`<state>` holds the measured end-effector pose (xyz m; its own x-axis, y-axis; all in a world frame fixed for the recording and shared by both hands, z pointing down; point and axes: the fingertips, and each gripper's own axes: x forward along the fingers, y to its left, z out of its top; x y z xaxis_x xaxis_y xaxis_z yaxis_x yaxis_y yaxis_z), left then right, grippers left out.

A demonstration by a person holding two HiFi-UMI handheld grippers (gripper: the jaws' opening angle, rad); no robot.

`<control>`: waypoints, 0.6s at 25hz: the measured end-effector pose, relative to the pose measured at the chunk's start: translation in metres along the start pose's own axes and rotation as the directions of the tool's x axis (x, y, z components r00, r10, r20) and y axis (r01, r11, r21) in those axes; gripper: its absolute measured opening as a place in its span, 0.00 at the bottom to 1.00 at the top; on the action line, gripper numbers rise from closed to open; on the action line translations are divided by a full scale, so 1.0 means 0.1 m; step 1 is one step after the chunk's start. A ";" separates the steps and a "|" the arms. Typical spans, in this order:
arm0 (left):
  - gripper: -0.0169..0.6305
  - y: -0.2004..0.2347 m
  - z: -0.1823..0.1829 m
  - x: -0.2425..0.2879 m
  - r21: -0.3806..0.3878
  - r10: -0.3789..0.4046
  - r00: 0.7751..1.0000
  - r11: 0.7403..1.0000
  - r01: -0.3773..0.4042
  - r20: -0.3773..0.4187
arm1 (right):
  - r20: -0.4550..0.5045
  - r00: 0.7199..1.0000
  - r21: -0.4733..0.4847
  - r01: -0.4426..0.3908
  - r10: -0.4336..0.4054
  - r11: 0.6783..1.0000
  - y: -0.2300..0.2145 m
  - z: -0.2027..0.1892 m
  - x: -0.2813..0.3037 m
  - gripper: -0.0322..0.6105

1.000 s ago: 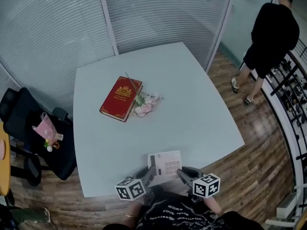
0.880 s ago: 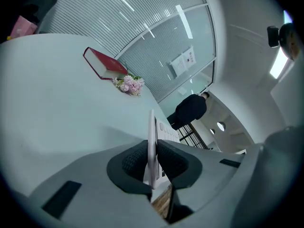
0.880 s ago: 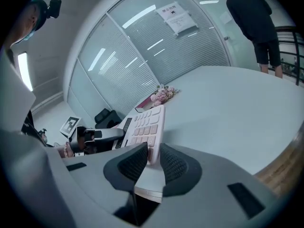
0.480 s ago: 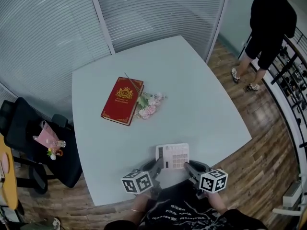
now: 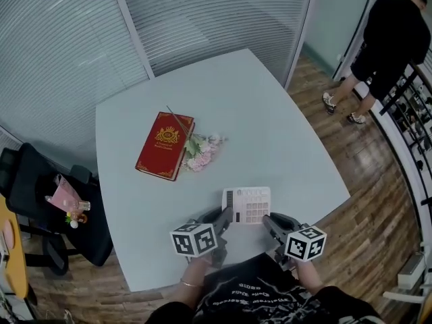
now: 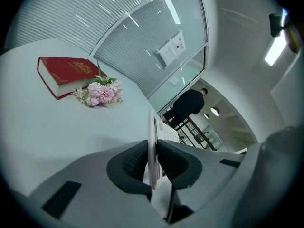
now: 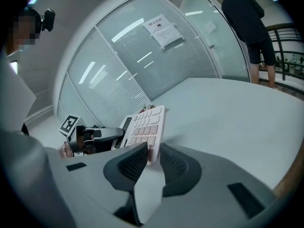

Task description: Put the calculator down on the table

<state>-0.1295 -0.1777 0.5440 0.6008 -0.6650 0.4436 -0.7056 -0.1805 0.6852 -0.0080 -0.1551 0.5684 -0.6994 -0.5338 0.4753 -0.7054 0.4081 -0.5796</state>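
A white calculator (image 5: 248,204) with pinkish keys hangs just above the pale table (image 5: 283,133) near its front edge, held from both sides. My left gripper (image 5: 225,217) is shut on its left edge; in the left gripper view the calculator (image 6: 153,146) shows edge-on between the pads. My right gripper (image 5: 268,220) is shut on its right lower corner, and in the right gripper view the calculator (image 7: 145,127) tilts up from the jaws with its keys facing the camera. Both marker cubes sit close to the person's body.
A red book (image 5: 165,145) lies on the table's left half with a bunch of pink flowers (image 5: 200,152) against its right side. A black chair (image 5: 40,201) holding a pink packet stands at the left. A person in black (image 5: 391,39) stands by the railing at the far right.
Both grippers have carried the calculator forward over the table, away from the person's body and a little higher. The grip on each side has stayed the same.
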 end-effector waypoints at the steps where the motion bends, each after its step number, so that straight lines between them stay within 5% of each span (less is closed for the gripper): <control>1: 0.13 -0.03 0.04 0.05 0.002 0.000 1.000 1.000 0.000 -0.005 | 0.003 1.000 0.000 -0.001 0.001 1.000 -0.04 0.05 0.00 0.19; 15: 0.14 -0.20 0.40 1.00 0.042 -0.049 0.995 0.998 0.053 -0.088 | 0.060 0.997 0.074 0.052 -0.056 0.996 -0.72 0.64 0.04 0.19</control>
<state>-0.0702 -0.2698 0.5518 0.6656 -0.5888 0.4585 -0.6878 -0.2456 0.6831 0.0476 -0.2340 0.5698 -0.6502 -0.5995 0.4666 -0.7303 0.3238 -0.6015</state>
